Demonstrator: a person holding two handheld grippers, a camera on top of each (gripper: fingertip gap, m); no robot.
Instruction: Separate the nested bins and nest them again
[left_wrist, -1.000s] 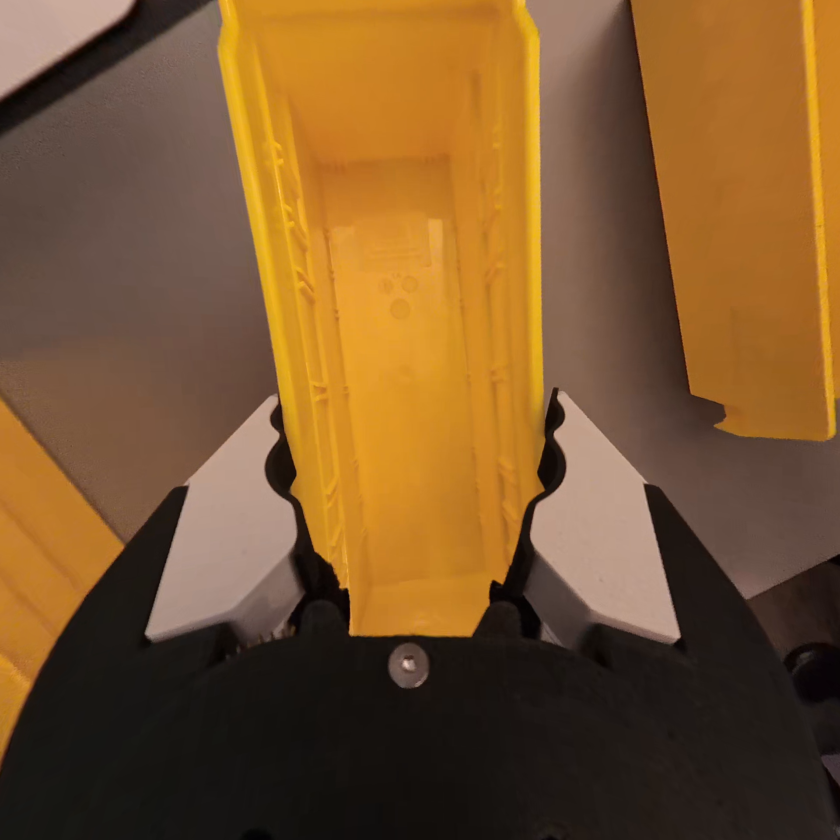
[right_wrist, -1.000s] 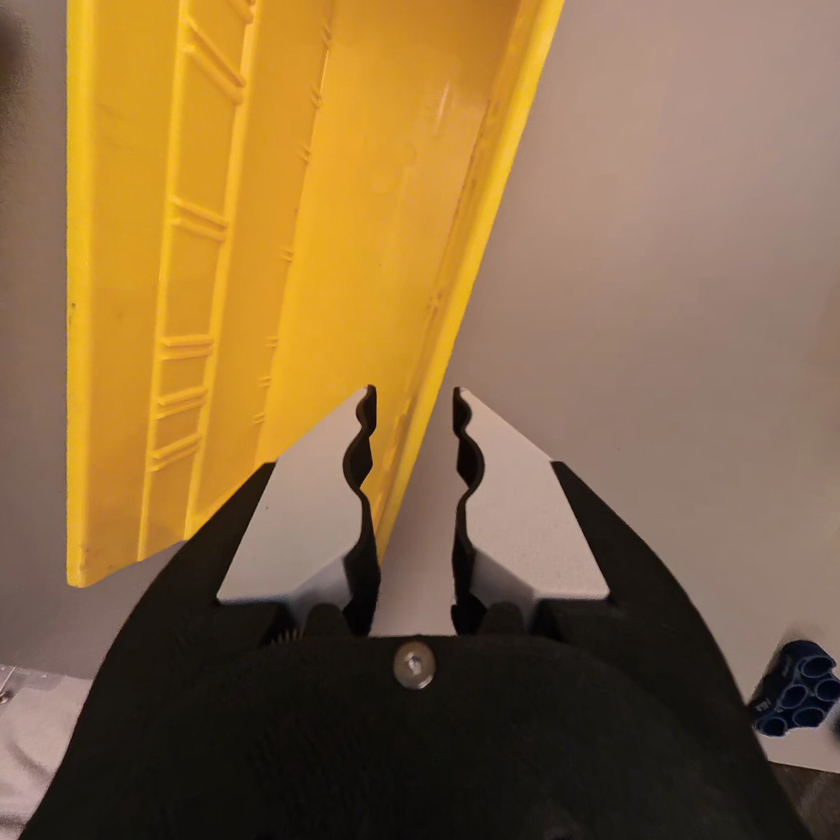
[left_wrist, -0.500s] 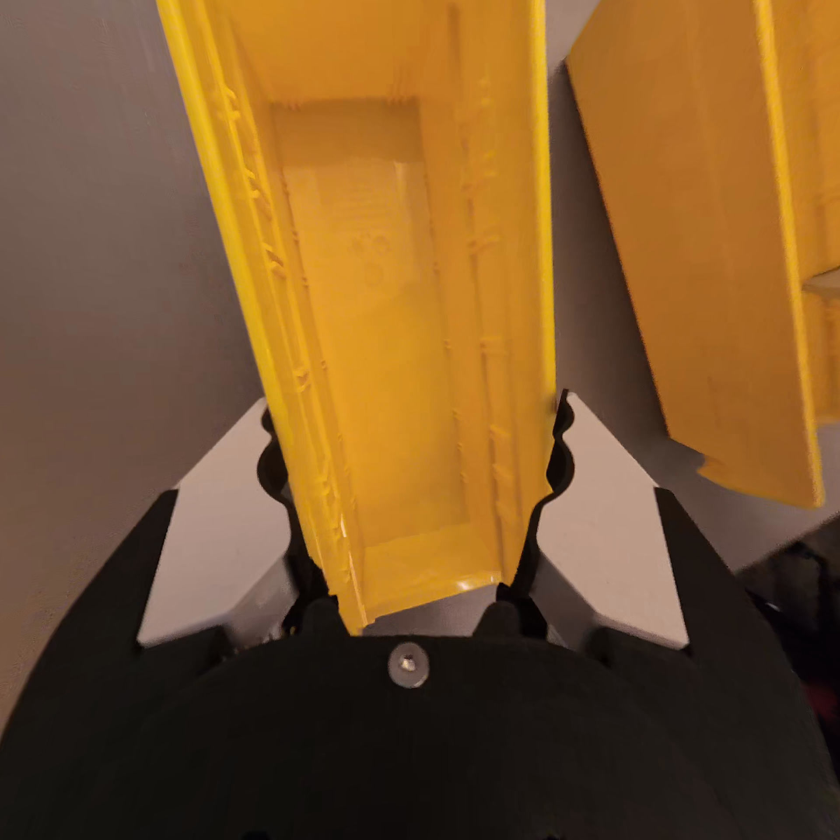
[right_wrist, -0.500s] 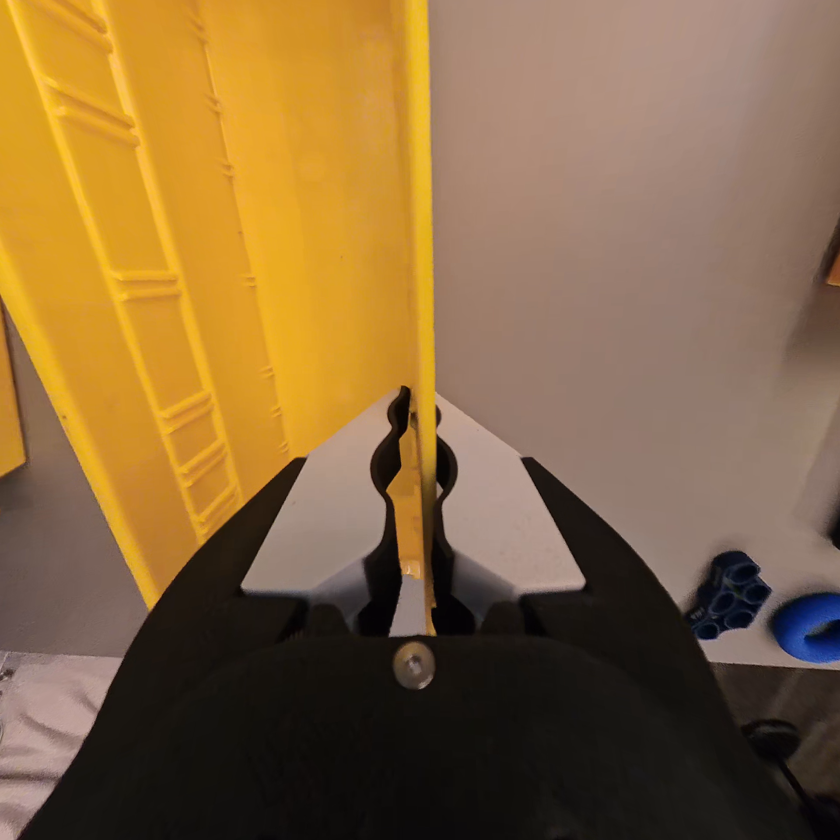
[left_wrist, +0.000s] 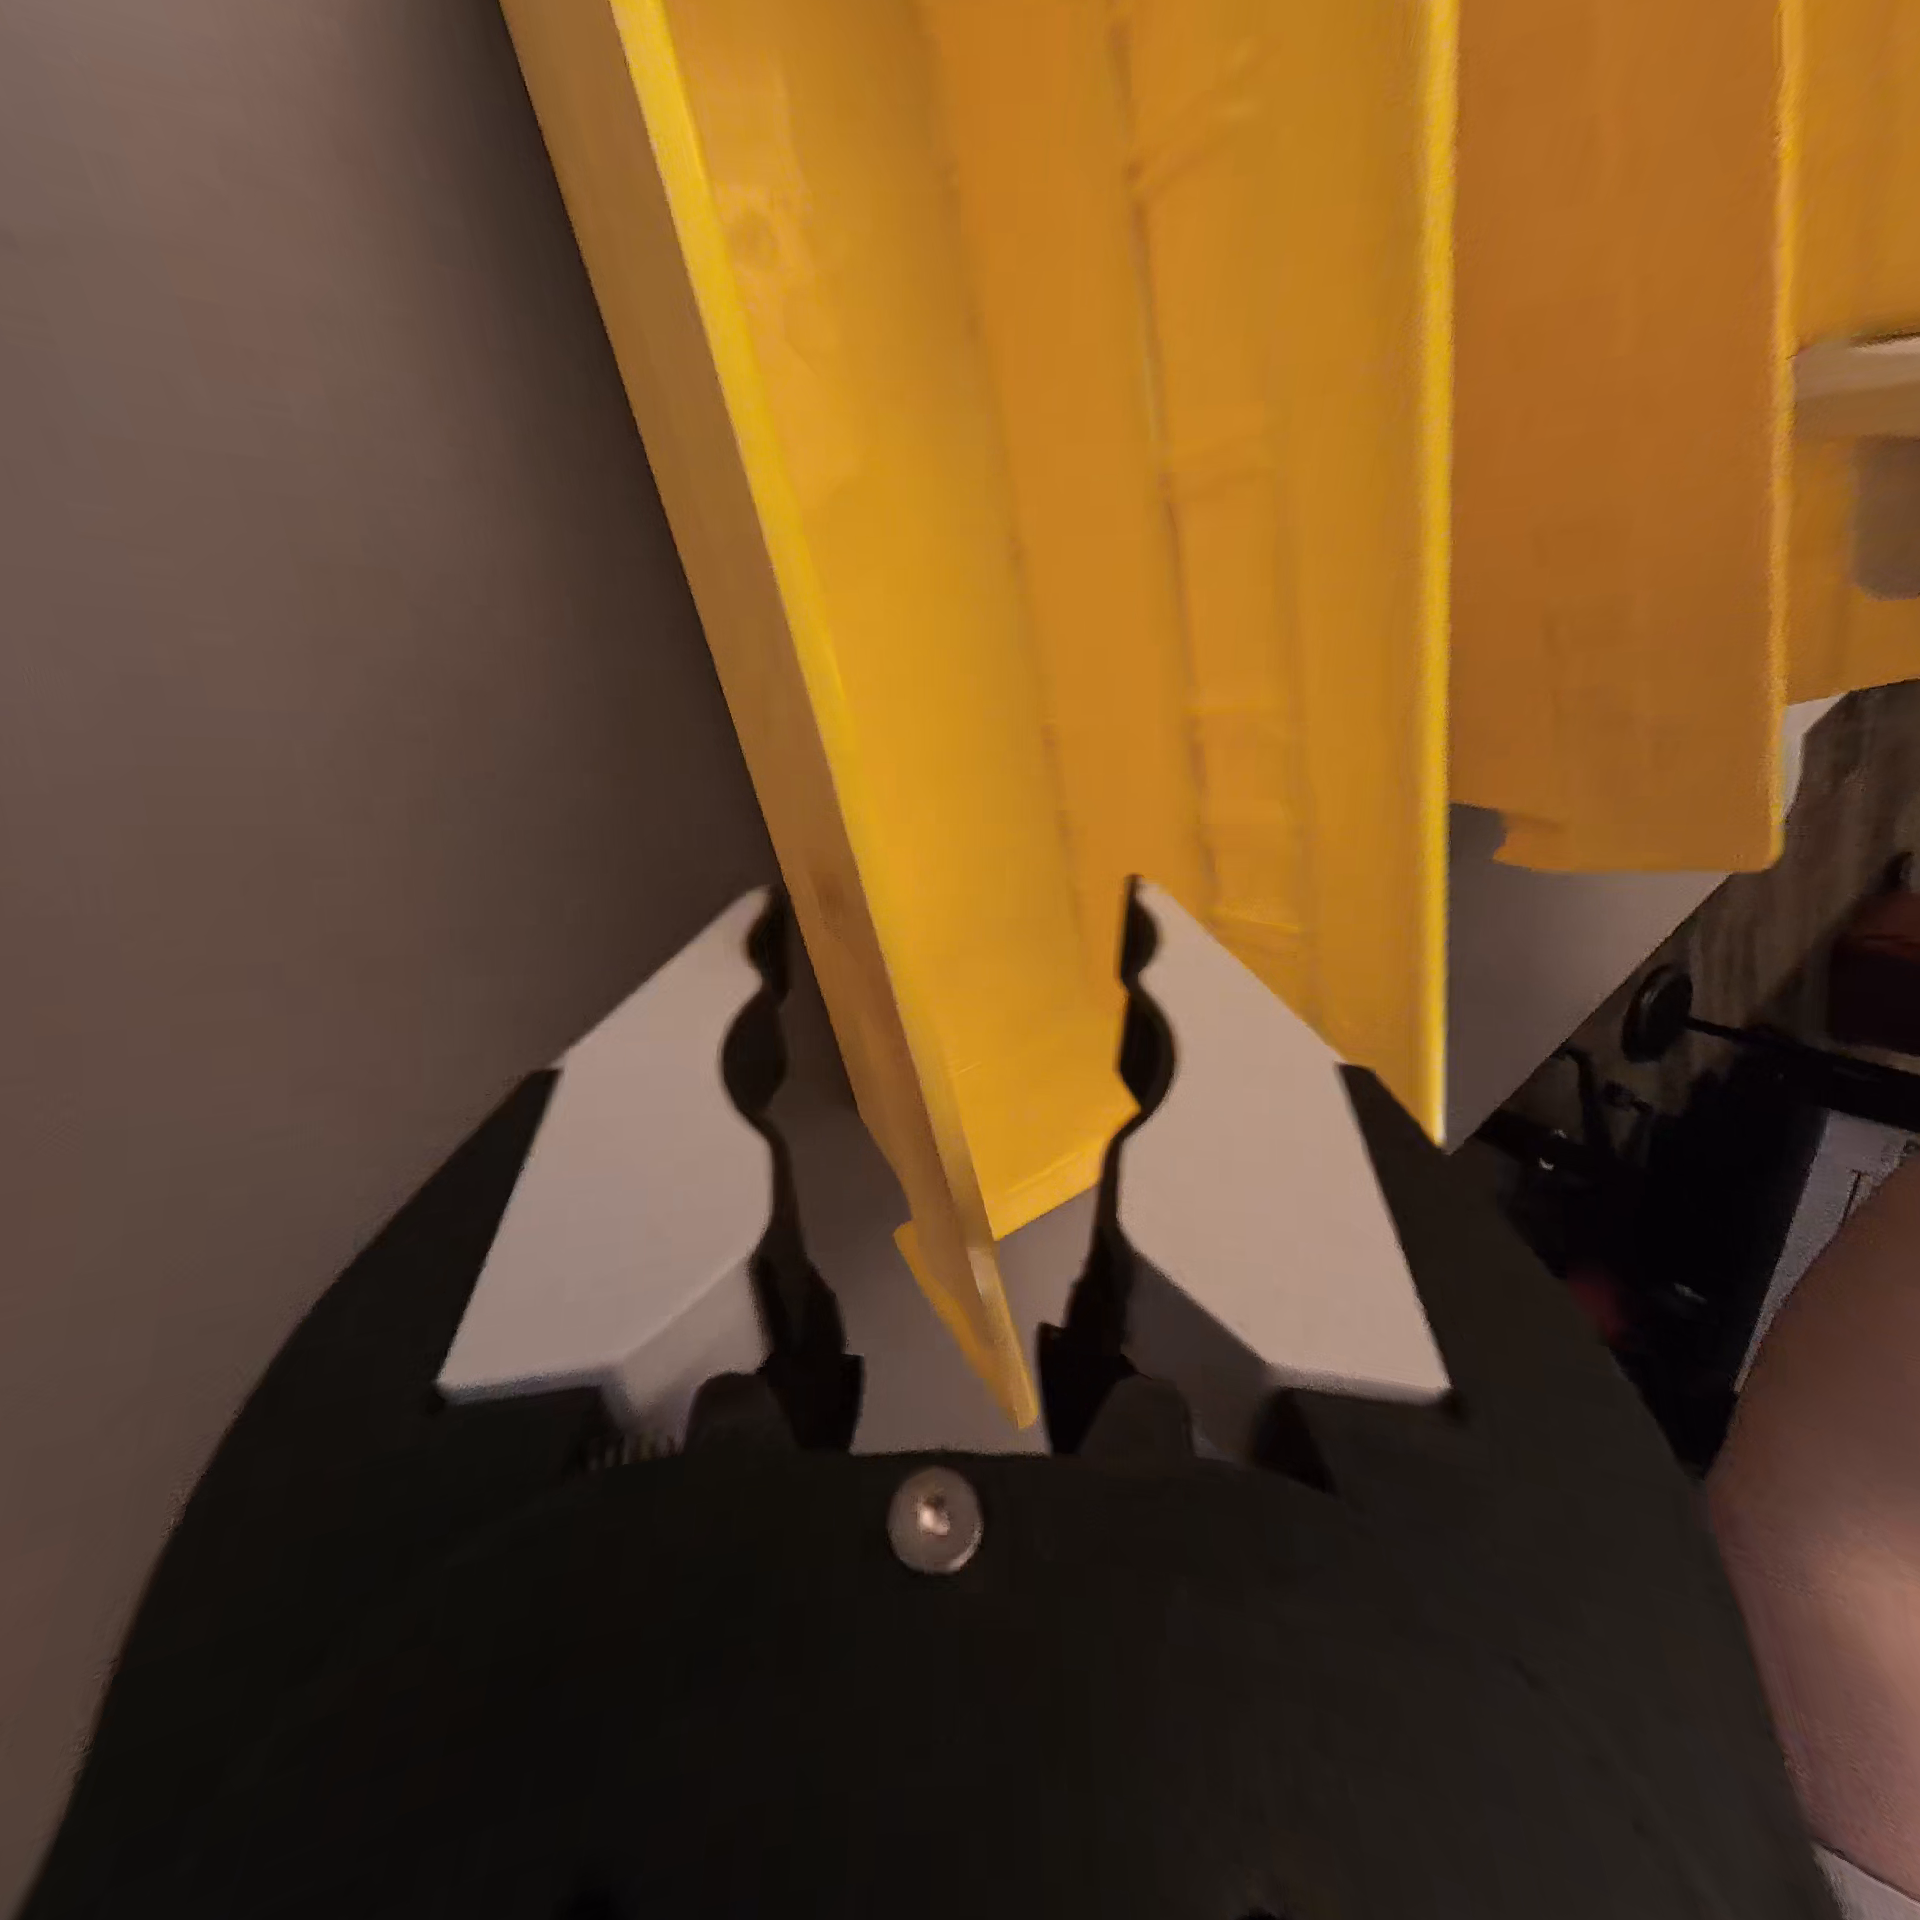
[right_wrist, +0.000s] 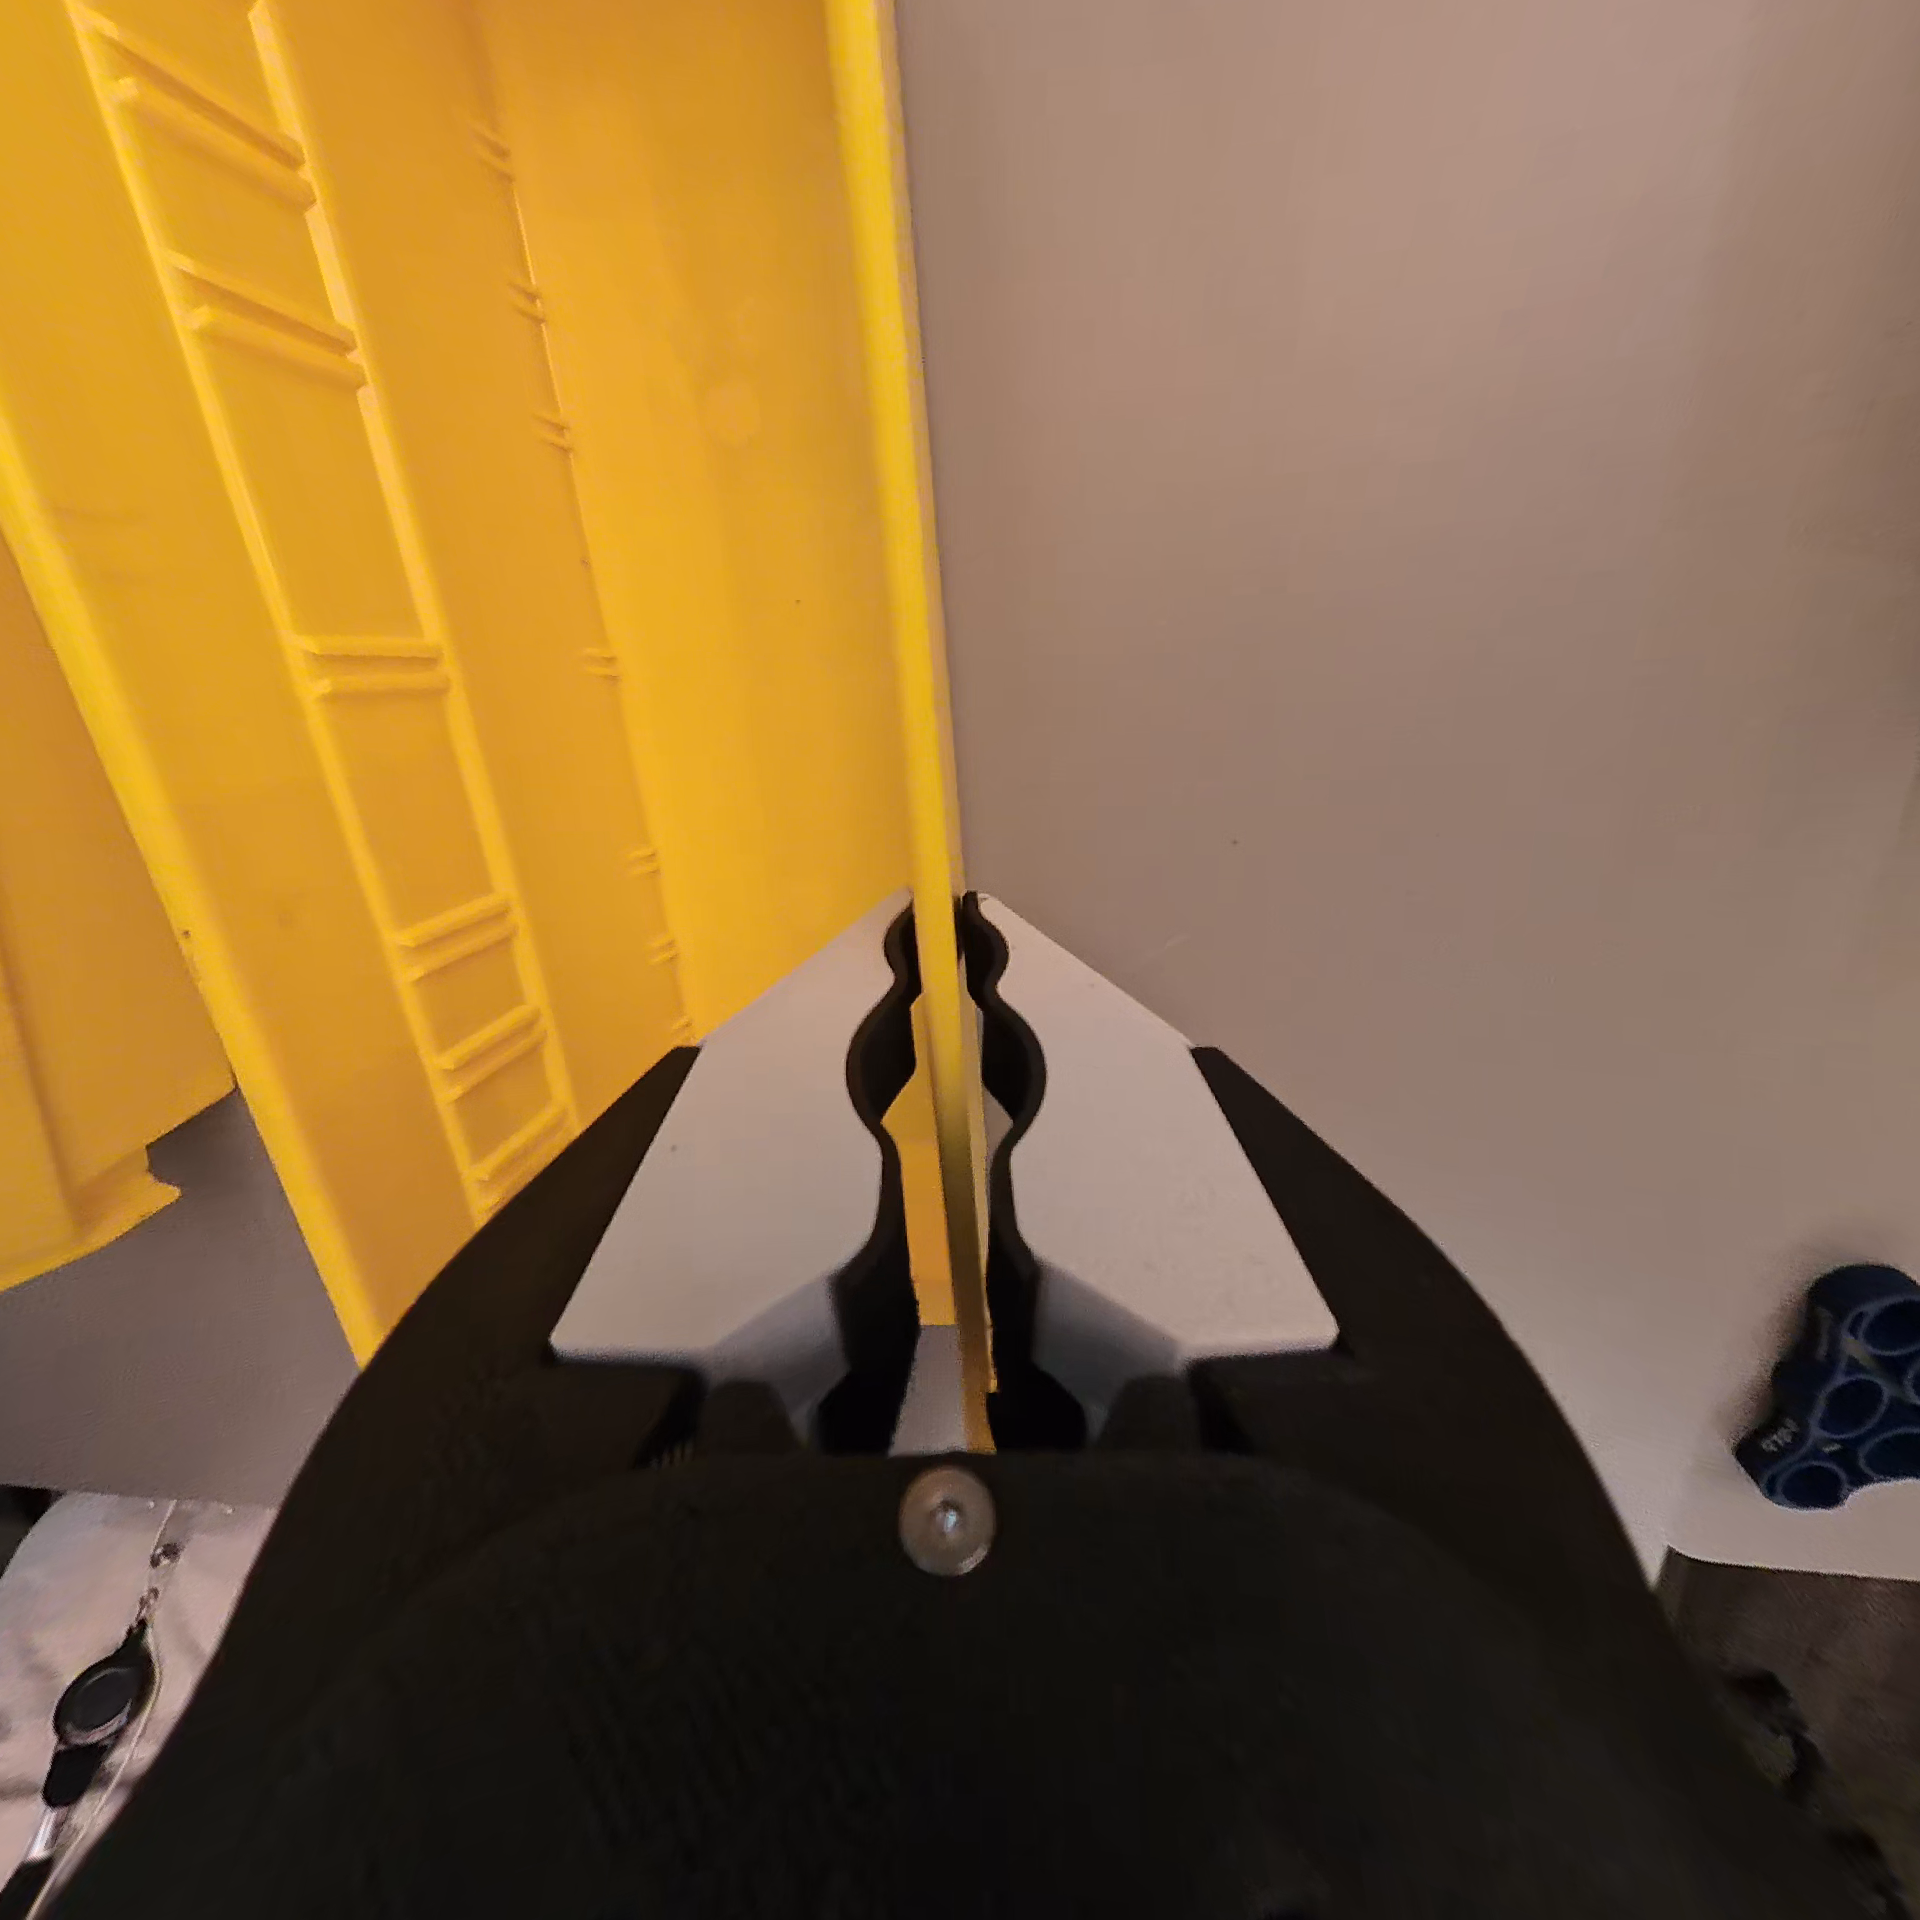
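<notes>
Clearly, the biggest worry was a slip, because the long yellow plastic bin was being held by only one thin side wall. That wall was pinched between the two black pads of the right gripper, which were pressed together on it from both sides. A tilt or a quick swing could have made the smooth plastic slide out, and the bin could then have dropped onto the pale grey table. A bump was also possible, since a second yellow plastic bin was seen just beside the held one, and their edges could have been caught on each other. In the left wrist view, the left gripper was seen partly open, with the near left corner of another yellow bin sitting between its fingers. No firm squeeze on that corner could be made out, as a gap was seen beside the left pad, and the picture was blurred. That bin could have been knocked crooked if the fingers were closed in the wrong spot. A small dark blue ridged plastic piece was lying well off to the right.
</notes>
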